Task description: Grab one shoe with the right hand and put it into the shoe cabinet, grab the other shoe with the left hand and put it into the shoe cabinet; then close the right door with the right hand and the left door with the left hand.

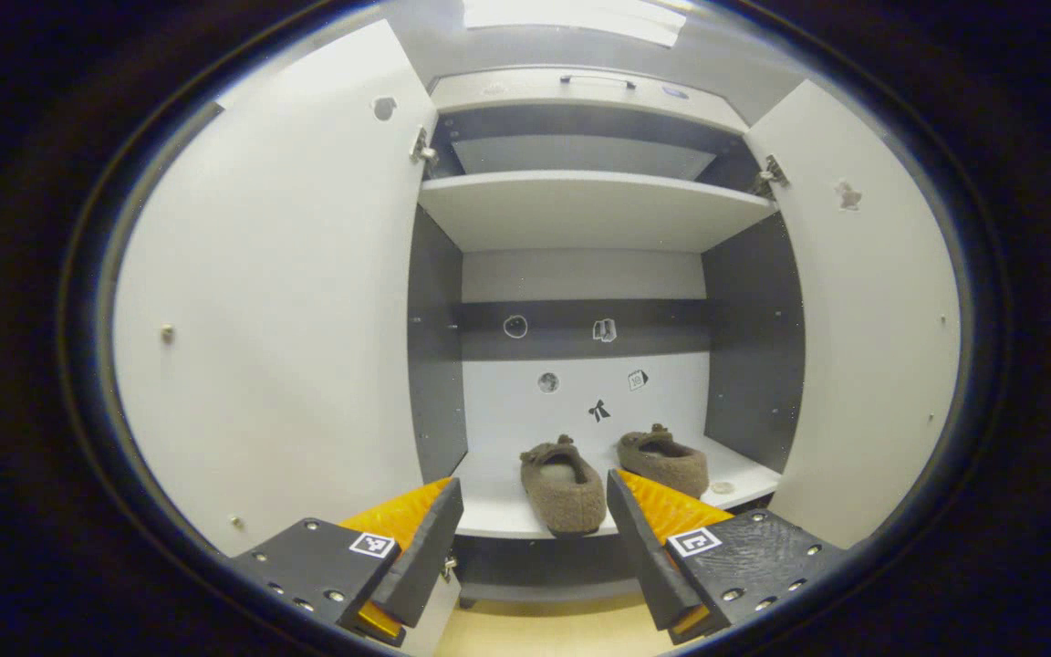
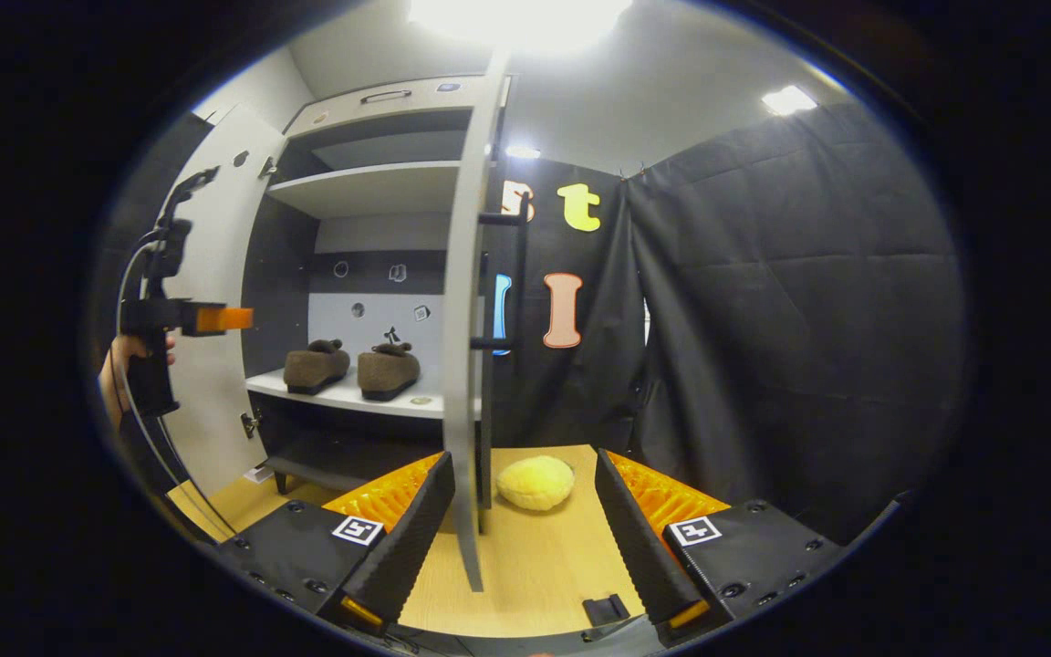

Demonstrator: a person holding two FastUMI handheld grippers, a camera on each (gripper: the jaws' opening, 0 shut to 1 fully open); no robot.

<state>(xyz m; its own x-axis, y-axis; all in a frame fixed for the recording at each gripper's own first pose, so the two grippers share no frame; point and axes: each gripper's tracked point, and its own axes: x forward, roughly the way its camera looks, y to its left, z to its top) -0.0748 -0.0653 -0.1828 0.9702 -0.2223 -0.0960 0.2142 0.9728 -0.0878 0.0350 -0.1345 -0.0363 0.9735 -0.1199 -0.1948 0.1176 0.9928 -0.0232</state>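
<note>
Two brown shoes, logged together on the lower shelf (image 1: 489,511) of the shoe cabinet (image 1: 580,210): left shoe (image 1: 564,486) near the shelf's front lip, right shoe (image 1: 664,459) just beside it and farther back. We judge the placing part done and both doors pending.

Right door (image 2: 463,365): open, seen edge-on in the right gripper view, its edge standing between the wide-spread fingers of our right gripper (image 2: 518,538), empty, close by its left finger. Whether that finger touches the edge we cannot tell.

Left door (image 1: 279,301): swung fully open. Our left gripper (image 1: 535,557) hangs empty and spread wide, facing the cabinet mouth.

Hazards, as we judge them:
- the left shoe's toe looks to overhang the lip slightly, so a closing door could catch it or knock it out;
- a push near the door's thin edge could slip off;
- a yellow ball (image 2: 535,482) lies on the floor (image 2: 525,575) beyond the right door, apparently outside its closing swing.
</note>
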